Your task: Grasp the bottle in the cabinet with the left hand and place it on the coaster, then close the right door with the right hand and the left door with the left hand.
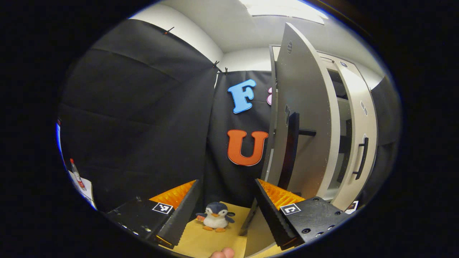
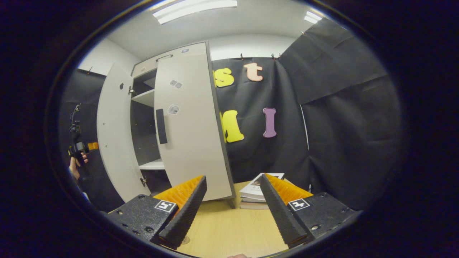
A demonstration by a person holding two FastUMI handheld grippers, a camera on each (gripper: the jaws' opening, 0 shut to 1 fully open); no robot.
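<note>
Left tool [image 1: 224, 211] spread empty, left door [image 1: 304, 122] just right, possibly ajar.

I see a light wooden table [image 2: 229, 229] across the bottom of the right gripper view, with a small stack of books [image 2: 259, 193] lying on it at lower centre, just right of the cabinet's foot [image 2: 229, 200]. In the left gripper view, a plush penguin [image 1: 216, 216] stands on the tabletop at bottom centre.

right gripper [image 2: 233, 200] jaws spread over the table [image 2: 229, 229], facing the open cabinet [image 2: 150, 136] and stacked books [image 2: 256, 195].
</note>
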